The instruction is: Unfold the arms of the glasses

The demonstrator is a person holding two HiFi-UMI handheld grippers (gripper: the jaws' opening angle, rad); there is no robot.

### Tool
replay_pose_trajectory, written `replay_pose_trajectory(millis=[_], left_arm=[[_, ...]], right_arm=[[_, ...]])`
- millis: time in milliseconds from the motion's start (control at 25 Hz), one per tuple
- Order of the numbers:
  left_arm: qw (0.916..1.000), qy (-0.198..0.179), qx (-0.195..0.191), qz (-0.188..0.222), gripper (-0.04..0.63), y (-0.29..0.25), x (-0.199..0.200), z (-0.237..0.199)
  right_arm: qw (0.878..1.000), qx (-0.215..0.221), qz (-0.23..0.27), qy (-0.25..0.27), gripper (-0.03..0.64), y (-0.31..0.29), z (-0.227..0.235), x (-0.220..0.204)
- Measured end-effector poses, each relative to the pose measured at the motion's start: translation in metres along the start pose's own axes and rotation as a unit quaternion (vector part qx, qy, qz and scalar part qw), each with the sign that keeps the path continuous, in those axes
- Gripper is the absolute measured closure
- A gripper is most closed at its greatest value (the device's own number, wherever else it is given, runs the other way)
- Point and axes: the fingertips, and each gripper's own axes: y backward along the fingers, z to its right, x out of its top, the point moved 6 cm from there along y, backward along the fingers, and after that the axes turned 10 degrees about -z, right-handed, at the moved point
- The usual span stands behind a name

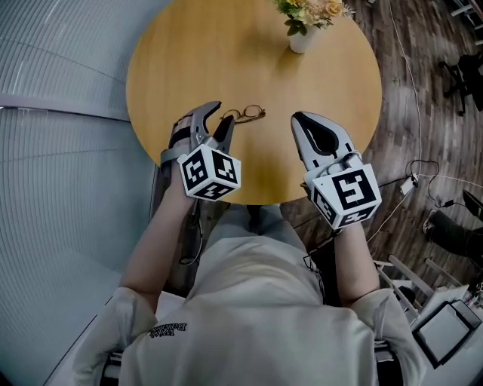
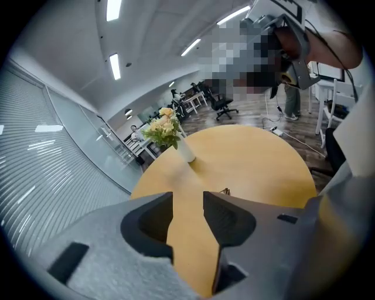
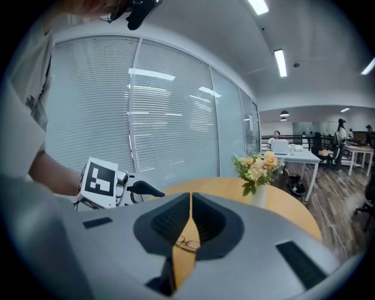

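A pair of thin-rimmed glasses (image 1: 244, 114) lies on the round wooden table (image 1: 317, 90), near its front edge. My left gripper (image 1: 223, 111) hovers just left of the glasses, its jaws apart with nothing between them. In the left gripper view only table shows in the gap of the left gripper (image 2: 187, 205), and a bit of the glasses (image 2: 225, 191) peeks over the right jaw. My right gripper (image 1: 297, 119) is to the right of the glasses, tips together. In the right gripper view the glasses (image 3: 188, 242) show below the closed tips of the right gripper (image 3: 190, 196).
A white vase of flowers (image 1: 305, 22) stands at the table's far edge. A ribbed glass wall (image 1: 53, 151) runs on the left. On the right are wood floor with cables (image 1: 415, 177) and office chairs (image 1: 462, 75). My lap lies below the table's front edge.
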Motion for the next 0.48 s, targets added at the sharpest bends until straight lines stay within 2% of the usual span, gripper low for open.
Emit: replay_pose_trajectory(millis=[480], left_arm=[[0.9968,-0.013,-0.066,-0.044,0.433,-0.081,-0.018,0.039]], right_arm=[[0.998,0.011,-0.05,-0.028,0.585,-0.047,0.022,-0.047]])
